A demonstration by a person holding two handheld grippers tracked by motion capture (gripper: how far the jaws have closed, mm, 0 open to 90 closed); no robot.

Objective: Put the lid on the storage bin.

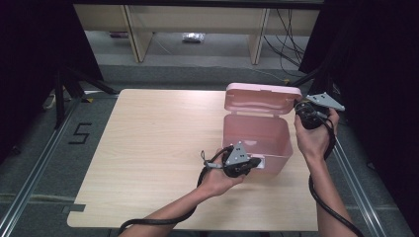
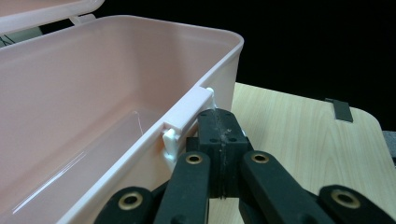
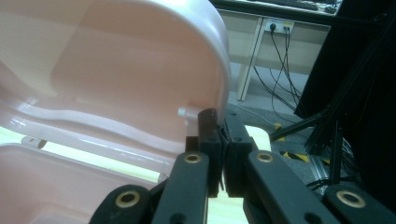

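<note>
One legible mark: the digit "5" (image 1: 80, 133), laid out in black tape strips on the grey floor (image 1: 29, 148), left of the table (image 1: 148, 148) and near its far-left corner. No lettering, brand or label can be read on anything else.

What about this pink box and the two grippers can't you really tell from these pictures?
- High view: the floor of the pink box is hidden behind its own front wall.
- Left gripper view: whether the left gripper touches the white latch is unclear, because the shut jaws cover the contact.
- Right gripper view: whether the right gripper pinches the lid edge or just rests against it is hidden by the jaws.
</note>
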